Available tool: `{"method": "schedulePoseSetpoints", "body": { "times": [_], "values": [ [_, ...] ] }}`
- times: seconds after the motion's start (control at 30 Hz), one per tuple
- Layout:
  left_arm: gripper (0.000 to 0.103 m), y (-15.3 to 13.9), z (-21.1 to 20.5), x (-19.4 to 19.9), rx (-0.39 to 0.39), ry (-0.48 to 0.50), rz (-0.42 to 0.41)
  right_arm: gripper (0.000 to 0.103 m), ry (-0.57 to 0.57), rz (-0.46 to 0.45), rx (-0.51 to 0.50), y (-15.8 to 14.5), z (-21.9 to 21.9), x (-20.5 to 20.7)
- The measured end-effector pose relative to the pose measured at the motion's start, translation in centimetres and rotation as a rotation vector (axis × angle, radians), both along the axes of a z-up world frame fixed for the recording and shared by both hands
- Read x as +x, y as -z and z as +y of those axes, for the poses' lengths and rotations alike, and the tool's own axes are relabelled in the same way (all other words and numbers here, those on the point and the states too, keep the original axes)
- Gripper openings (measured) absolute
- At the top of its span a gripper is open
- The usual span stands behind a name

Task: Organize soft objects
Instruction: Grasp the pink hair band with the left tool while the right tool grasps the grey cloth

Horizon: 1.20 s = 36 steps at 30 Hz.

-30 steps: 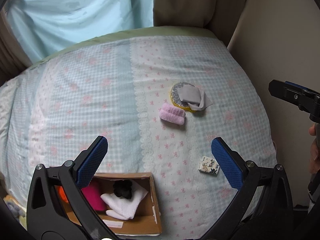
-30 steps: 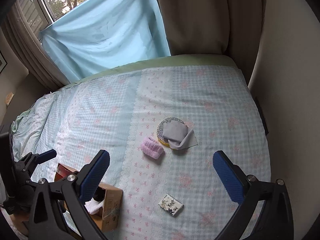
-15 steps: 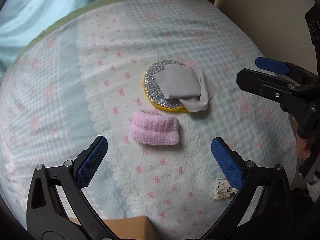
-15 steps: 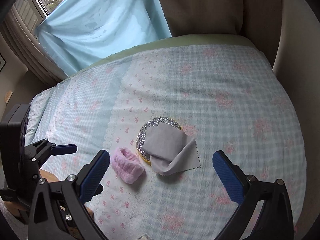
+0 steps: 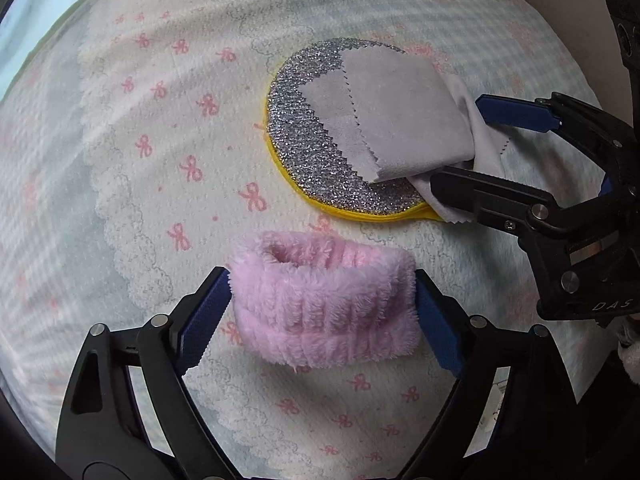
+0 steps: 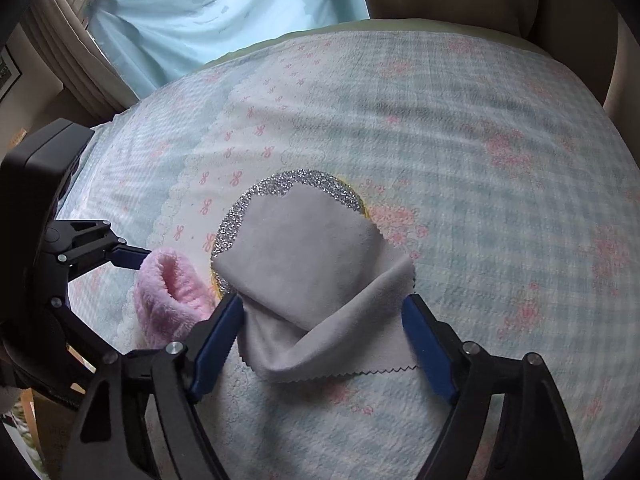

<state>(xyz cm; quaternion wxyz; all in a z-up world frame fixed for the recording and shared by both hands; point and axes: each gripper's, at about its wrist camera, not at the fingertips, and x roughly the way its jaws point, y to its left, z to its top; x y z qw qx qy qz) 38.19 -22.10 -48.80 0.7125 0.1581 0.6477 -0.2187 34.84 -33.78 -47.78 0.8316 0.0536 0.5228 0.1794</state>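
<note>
- The pink fluffy band (image 5: 324,304) was soft and fuzzy, a rolled loop with a hole at its top end. It lay on the bedspread (image 5: 160,160) just in front of the round scrubber (image 5: 320,152).
- The round scrubber was flat and sparkly silver on top, with a yellow edge.
- The gray cloth (image 6: 320,280) was thin and smooth, with zigzag edges. It was folded and draped over the round scrubber, and part of it hung off onto the bedspread.
- The bedspread was bumpy and puffy, with pale blue checks, a white panel with a wavy edge and little pink bows.
- The left gripper (image 5: 322,308) was partly closed around the pink fluffy band. Both blue pads (image 5: 208,312) pressed on the band's two ends, right in front of the round scrubber.
- The right gripper (image 6: 322,332) was about half open around the hanging part of the gray cloth, beside the round scrubber. Its pads (image 6: 426,344) sat at the cloth's edges, but I could not tell if they squeezed it.
</note>
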Motion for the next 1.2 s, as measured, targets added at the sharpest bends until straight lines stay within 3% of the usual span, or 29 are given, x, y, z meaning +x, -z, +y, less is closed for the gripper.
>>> {"method": "schedulePoseSetpoints", "body": {
  "times": [0.33, 0.63, 1.2],
  "values": [
    [0.058, 0.0, 0.8, 0.5, -0.059, -0.027, 0.001, 0.037, -0.043, -0.014, -0.021, -0.2, 0.7, 0.0],
    [0.036, -2.3, 2.6, 0.9, -0.075, -0.045, -0.036, 0.017, -0.011, -0.02, -0.003, -1.3, 0.1, -0.4],
    [0.031, -5.8, 2.8, -0.5, -0.09, -0.071, -0.094, 0.009, 0.036, -0.055, 0.052, -3.9, -0.5, -1.3]
  ]
}}
